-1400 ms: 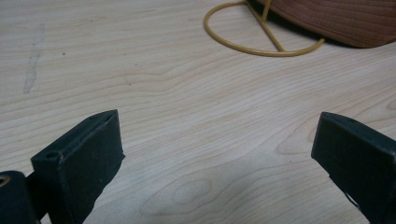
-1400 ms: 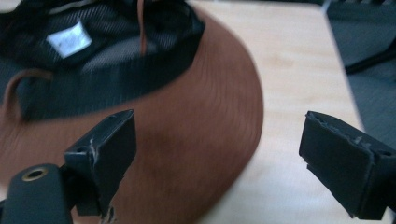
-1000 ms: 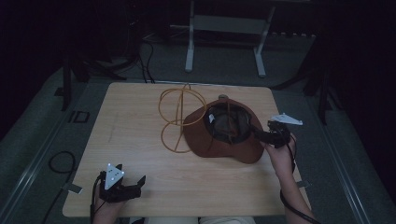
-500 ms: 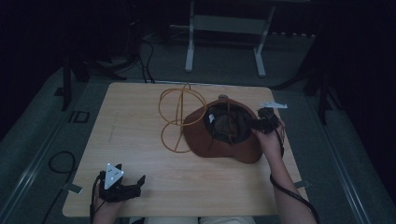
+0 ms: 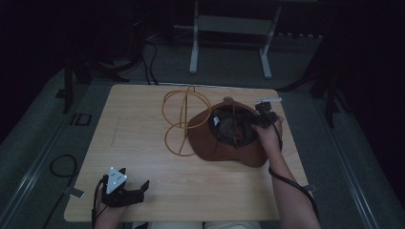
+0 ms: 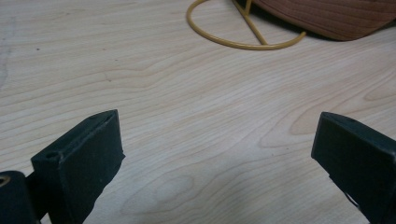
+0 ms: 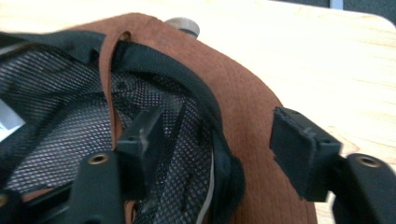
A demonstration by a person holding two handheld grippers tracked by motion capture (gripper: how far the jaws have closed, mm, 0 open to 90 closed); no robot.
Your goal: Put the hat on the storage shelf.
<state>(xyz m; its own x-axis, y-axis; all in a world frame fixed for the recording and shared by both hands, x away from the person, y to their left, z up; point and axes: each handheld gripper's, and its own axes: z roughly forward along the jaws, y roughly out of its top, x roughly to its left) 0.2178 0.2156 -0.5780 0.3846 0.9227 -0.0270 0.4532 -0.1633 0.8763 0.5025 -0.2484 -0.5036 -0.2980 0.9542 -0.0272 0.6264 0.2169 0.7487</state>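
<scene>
1. the brown hat (image 5: 224, 143) lies upside down right of the table's (image 5: 143, 119) middle, beside a yellow wire stand (image 5: 184, 114).
2. the right gripper (image 7: 219, 140) straddles the hat's brim, jaws spread.
3. the left gripper (image 5: 125, 193) rests spread at the near left edge.

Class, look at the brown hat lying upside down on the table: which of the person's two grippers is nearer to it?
The right. The right gripper is at the brown hat, open with one jaw inside the crown and one outside the rim. The left gripper rests open at the table's near edge, well apart from it.
</scene>
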